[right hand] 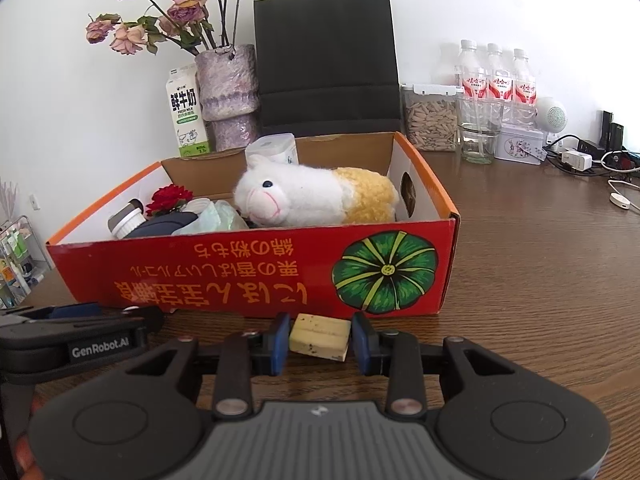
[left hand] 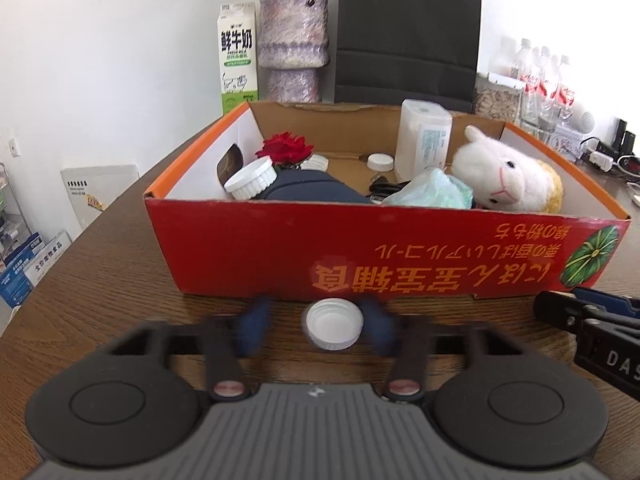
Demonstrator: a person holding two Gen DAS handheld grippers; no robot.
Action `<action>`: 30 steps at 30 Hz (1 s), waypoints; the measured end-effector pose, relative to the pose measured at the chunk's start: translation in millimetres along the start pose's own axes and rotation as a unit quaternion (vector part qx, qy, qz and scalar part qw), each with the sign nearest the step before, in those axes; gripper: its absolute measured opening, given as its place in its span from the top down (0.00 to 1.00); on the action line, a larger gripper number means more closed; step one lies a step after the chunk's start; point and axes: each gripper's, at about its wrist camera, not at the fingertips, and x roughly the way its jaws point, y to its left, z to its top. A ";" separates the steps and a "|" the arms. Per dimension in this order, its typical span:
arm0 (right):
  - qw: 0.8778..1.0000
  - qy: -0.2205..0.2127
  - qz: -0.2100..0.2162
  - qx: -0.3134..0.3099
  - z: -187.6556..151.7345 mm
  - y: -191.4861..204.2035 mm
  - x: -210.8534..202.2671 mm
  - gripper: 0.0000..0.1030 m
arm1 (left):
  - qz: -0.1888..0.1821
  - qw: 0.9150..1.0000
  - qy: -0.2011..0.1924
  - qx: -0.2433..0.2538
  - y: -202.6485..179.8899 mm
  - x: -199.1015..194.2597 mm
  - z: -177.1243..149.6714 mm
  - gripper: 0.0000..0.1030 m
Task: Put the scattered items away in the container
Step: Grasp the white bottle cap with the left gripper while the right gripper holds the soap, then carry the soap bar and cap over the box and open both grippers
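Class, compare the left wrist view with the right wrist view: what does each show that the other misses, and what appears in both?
Only the left wrist view shows the white bottle cap lying on the table between the blurred fingers of the left hand-held gripper, plus a small white lid on the box floor.

Only the right wrist view shows the yellowish block between the fingers of the right hand-held gripper, and the dried roses in full.

Both show the red cardboard box, the plush sheep, the milk carton and the black paper bag.
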 end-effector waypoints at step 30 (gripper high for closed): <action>0.997 -0.076 0.006 -0.025 -4.5 9.6 -25.6 0.69 | -0.023 0.997 -0.060 -0.040 18.9 -36.1 -6.0 0.72</action>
